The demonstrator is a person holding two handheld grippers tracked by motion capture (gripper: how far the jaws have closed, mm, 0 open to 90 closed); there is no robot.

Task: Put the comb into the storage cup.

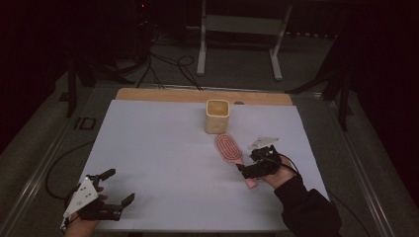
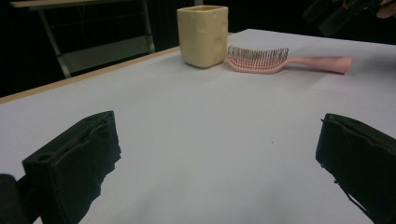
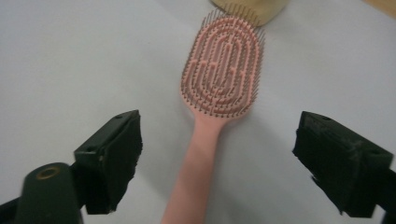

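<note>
A yellow cup (image 1: 217, 116) stands at the far middle of the white table (image 1: 163, 163); its inside is too dim to read. Just before it, the pink hairbrush (image 1: 229, 148) lies bristles up, its handle under the right gripper (image 3: 217, 154), whose jaws are spread clear of it. The left gripper (image 1: 117, 186) is also spread, holding nothing.

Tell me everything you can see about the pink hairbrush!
The pink hairbrush looks like plastic: an oval head with looping ridges and many thin, dark-tipped bristles, plus a long plain handle. It lies flat on the white table, bristles pointing up. Its head end lies right by the yellowish square cup; whether they touch is unclear. The handle runs back toward the person. The right gripper hangs over the handle with its jaws wide open on either side, not touching it.
</note>
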